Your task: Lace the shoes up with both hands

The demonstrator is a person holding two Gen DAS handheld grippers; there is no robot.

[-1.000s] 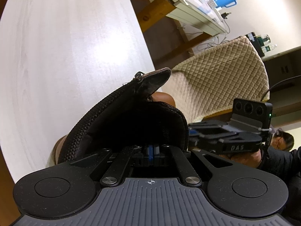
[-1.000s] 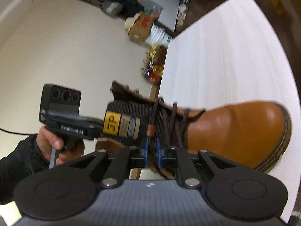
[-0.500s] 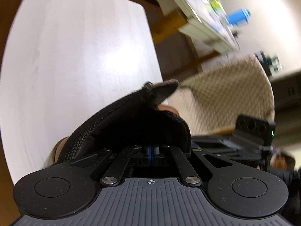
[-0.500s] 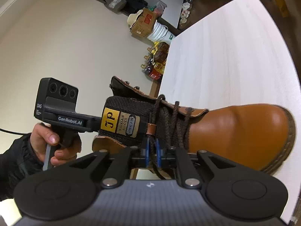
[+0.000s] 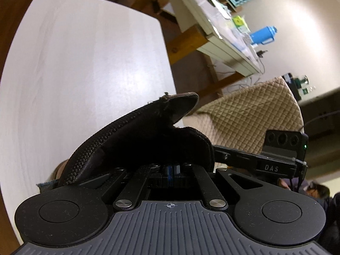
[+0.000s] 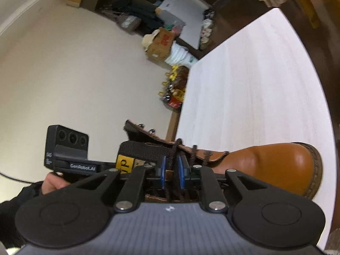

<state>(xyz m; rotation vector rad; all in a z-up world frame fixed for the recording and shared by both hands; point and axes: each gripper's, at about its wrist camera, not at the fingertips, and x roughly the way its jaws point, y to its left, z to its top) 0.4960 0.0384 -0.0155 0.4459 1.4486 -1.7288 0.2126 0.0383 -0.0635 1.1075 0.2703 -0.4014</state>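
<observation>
A tan leather boot (image 6: 274,165) with a black mesh tongue (image 6: 144,148) lies on the white table (image 6: 255,89). My left gripper (image 5: 172,169) is shut on the black tongue (image 5: 136,136), which fills the left wrist view. My right gripper (image 6: 171,170) has its blue pads a little apart with the dark brown lace (image 6: 173,161) running between them; the pads do not visibly press it. The left gripper body (image 6: 70,159) shows at the left of the right wrist view, and the right gripper body (image 5: 276,159) shows in the left wrist view.
A quilted beige chair back (image 5: 250,114) stands beyond the table's edge. A white bench with a blue jug (image 5: 263,36) is further back. Boxes and bottles (image 6: 174,91) sit on the floor by the wall.
My right gripper's pads have spread apart around the lace and the gripper has moved closer over the eyelets. My left gripper keeps hold of the tongue and has tilted slightly.
</observation>
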